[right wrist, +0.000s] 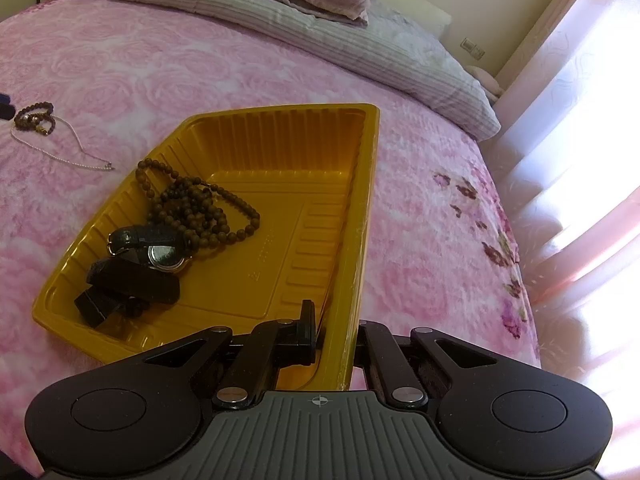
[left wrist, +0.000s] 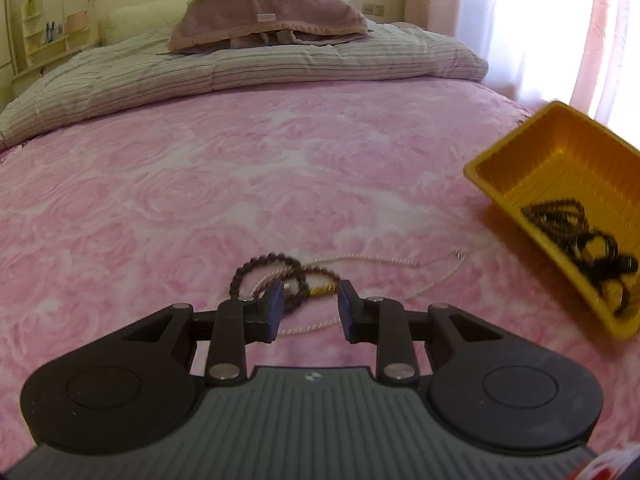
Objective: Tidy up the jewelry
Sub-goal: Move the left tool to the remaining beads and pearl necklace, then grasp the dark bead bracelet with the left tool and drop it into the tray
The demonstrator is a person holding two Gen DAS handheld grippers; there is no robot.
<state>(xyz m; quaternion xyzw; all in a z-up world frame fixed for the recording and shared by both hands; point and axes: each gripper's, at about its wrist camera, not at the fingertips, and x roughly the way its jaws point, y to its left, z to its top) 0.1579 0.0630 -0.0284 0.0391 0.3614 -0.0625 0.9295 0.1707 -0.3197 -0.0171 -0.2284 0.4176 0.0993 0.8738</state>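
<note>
in the left wrist view our left gripper (left wrist: 311, 306) hung parted and empty over a dark bead bracelet (left wrist: 266, 276) tangled with a thin pale chain (left wrist: 362, 258) on the plush pink rose-textured bedspread (left wrist: 200, 184). in the right wrist view our right gripper (right wrist: 336, 328) pinched the ribbed yellow plastic tray (right wrist: 280, 140) by its rim; a brown bead necklace (right wrist: 200, 208) and a black-strapped watch (right wrist: 160, 256) lay inside.

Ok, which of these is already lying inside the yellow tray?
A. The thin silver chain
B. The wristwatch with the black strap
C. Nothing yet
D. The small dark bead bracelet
B: the wristwatch lies in the yellow tray beside a long string of brown beads.
</note>
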